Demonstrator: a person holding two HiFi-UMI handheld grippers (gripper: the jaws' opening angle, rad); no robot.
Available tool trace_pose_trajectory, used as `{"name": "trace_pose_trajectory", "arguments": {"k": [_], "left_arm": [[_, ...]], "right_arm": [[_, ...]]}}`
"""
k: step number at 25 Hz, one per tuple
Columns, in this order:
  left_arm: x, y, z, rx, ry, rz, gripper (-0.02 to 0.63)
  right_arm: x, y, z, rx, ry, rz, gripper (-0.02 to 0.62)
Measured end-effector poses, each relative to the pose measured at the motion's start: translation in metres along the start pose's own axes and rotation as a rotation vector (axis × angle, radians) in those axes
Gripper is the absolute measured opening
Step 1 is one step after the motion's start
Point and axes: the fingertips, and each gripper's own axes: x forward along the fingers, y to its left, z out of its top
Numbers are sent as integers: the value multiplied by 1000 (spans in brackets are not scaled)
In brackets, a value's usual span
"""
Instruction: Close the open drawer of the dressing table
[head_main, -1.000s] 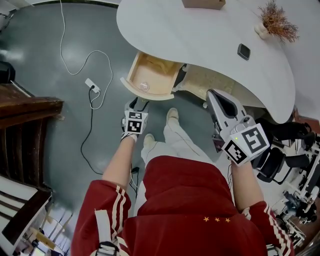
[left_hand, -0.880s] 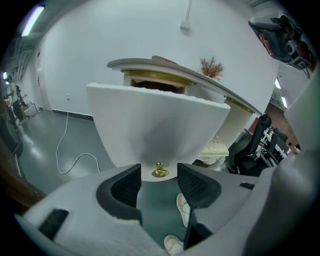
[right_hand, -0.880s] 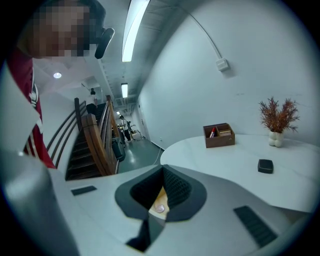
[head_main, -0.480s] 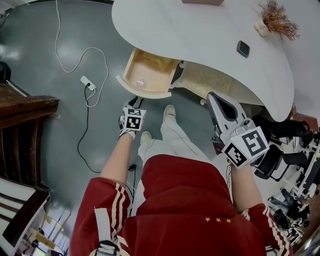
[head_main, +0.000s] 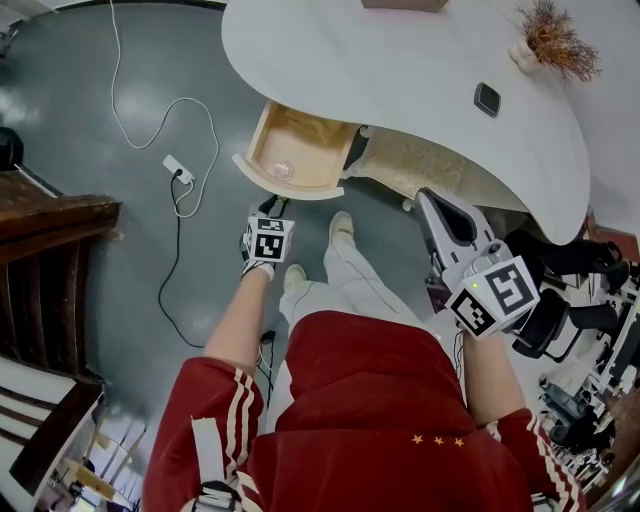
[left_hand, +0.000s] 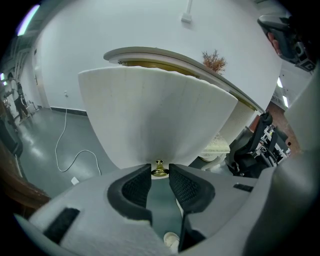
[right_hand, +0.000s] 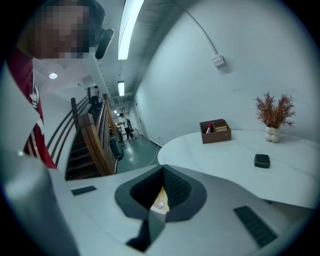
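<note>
The open wooden drawer (head_main: 300, 148) juts from under the white dressing table top (head_main: 420, 70). Its curved white front (left_hand: 155, 115) fills the left gripper view, with a small brass knob (left_hand: 159, 170) low at its middle. My left gripper (head_main: 272, 207) sits right at that front, and its jaws (left_hand: 160, 173) are closed on the knob from both sides. My right gripper (head_main: 430, 197) hangs to the right, below the table's edge, away from the drawer. Its pads (right_hand: 175, 187) meet at the tips and hold nothing.
A small clear round thing (head_main: 283, 170) lies inside the drawer. A power strip with white cable (head_main: 178, 168) lies on the grey floor at left, beside a wooden staircase (head_main: 50, 215). A black chair (head_main: 560, 300) stands at right. The person's feet (head_main: 340, 230) are below the drawer.
Both grippers stay about where they were in the head view; only the view itself has shifted a little.
</note>
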Motion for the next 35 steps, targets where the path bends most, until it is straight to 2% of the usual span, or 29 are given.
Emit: {"name": "trace_pose_trajectory", "arguments": {"k": [12,21,28,35], "left_arm": [[17,3,33,52,6,12,112],[24,3,46,32,17,25,114],[42,4,72,38,-46,10,115],[65,10,98,40,-95,33,112]], "right_arm": [[-5,-24,0,28,-4,-39,5],[-8,-39,0,45,-7,-62,5],[2,-43,-8,44,12,-54,5],[14,-53,-21,42,17,-43,5]]}}
